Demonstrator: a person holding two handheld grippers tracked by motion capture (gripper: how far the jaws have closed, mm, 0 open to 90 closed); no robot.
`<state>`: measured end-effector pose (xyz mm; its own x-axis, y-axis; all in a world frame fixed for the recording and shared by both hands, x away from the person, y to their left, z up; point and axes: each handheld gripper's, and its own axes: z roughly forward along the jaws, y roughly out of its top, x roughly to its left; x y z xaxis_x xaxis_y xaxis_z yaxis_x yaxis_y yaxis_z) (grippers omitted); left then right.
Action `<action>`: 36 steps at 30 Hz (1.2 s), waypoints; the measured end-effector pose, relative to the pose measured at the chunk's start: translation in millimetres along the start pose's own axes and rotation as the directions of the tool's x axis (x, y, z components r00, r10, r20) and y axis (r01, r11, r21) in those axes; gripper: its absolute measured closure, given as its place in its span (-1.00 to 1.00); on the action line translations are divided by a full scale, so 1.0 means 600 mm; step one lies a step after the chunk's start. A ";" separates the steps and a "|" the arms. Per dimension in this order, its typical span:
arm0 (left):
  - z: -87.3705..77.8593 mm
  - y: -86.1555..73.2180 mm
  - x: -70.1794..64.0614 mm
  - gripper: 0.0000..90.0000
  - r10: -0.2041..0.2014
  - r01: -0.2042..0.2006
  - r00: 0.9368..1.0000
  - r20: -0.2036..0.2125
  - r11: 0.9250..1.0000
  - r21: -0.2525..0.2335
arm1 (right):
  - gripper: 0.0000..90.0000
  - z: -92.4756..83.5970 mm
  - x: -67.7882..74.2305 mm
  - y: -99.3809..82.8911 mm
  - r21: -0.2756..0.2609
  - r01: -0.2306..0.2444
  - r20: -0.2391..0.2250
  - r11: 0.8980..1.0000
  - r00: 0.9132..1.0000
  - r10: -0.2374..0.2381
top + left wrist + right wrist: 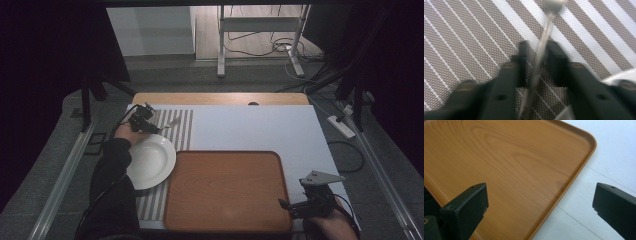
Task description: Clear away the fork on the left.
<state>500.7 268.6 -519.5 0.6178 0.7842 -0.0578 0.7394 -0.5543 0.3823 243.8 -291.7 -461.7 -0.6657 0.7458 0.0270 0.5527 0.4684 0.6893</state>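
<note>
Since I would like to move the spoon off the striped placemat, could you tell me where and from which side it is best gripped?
Probably the spoon is best gripped on its thin handle, mid-length, from above with a jaw on either side. It lies flat on the striped placemat, its round bowl at the far end, too wide to pinch. The left gripper already straddles the handle this way.

We are finding no readable text, labels, brands, numbers or signs on anything in these views.
</note>
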 end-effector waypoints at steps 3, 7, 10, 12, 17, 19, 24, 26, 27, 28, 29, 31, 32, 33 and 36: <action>0.000 -0.003 0.000 0.82 0.016 -0.016 1.000 -0.007 1.000 -0.007 | -0.98 0.000 0.000 0.000 0.000 0.000 -0.001 1.000 1.000 0.000; 0.000 -0.001 0.002 0.88 0.012 -0.012 1.000 0.010 1.000 -0.002 | -0.98 0.000 0.000 0.000 0.000 0.002 -0.001 1.000 1.000 -0.002; 0.000 -0.002 0.006 0.89 -0.002 0.002 1.000 0.026 1.000 -0.007 | -0.98 0.000 0.000 0.000 -0.003 -0.002 -0.005 1.000 1.000 0.002; 0.000 -0.002 0.006 0.89 -0.006 0.006 1.000 0.022 1.000 -0.015 | -0.98 0.001 0.000 0.000 -0.003 -0.002 -0.006 1.000 1.000 0.002; -0.001 0.007 0.001 0.89 -0.009 0.010 0.999 0.033 0.999 -0.036 | -0.98 0.000 0.000 0.000 0.000 0.001 -0.004 1.000 1.000 -0.001; 0.000 0.017 -0.009 0.89 0.012 -0.011 1.000 0.027 0.999 -0.041 | -0.98 0.001 0.000 0.000 0.001 0.002 -0.003 1.000 1.000 -0.002; 0.001 0.042 -0.032 0.89 0.045 -0.043 0.998 0.037 0.997 -0.056 | -0.98 0.000 0.000 0.000 -0.002 0.002 -0.005 1.000 1.000 -0.002; 0.002 0.052 -0.043 0.89 0.053 -0.051 0.998 0.041 0.997 -0.061 | -0.98 0.000 0.000 0.000 0.000 0.003 -0.004 1.000 1.000 -0.003; 0.002 0.056 -0.048 0.89 0.062 -0.059 0.997 0.046 0.996 -0.060 | -0.98 0.000 0.000 0.000 -0.001 0.003 -0.003 1.000 1.000 -0.003; 0.003 0.061 -0.054 0.89 0.065 -0.062 0.997 0.049 0.996 -0.064 | -0.98 0.000 0.000 0.000 -0.001 0.003 -0.003 1.000 1.000 -0.003; 0.003 0.070 -0.065 0.89 0.071 -0.068 0.996 0.060 0.996 -0.061 | -0.98 0.000 0.000 0.000 -0.002 0.003 -0.003 1.000 1.000 -0.003; 0.002 0.074 -0.072 0.89 0.082 -0.078 0.995 0.062 0.995 -0.062 | -0.98 0.000 0.000 0.000 -0.001 0.003 -0.003 1.000 1.000 -0.003; 0.002 0.078 -0.078 0.89 0.088 -0.084 0.994 0.066 0.995 -0.059 | -0.98 0.000 0.000 0.000 -0.002 0.004 -0.004 1.000 1.000 -0.004; 0.001 0.084 -0.089 0.89 0.097 -0.094 0.993 0.066 0.994 -0.057 | -0.98 0.000 0.000 0.000 -0.002 0.004 -0.004 1.000 1.000 -0.004; -0.001 0.091 -0.105 0.89 0.099 -0.094 0.992 0.081 0.994 -0.061 | -0.98 0.000 0.000 0.000 -0.003 0.005 -0.004 1.000 1.000 -0.005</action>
<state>502.0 189.4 -494.3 0.7075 0.7005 -0.0939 0.6601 -0.6076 0.4417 243.6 -291.8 -461.6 -0.6702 0.7417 0.0268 0.5484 0.4705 0.6913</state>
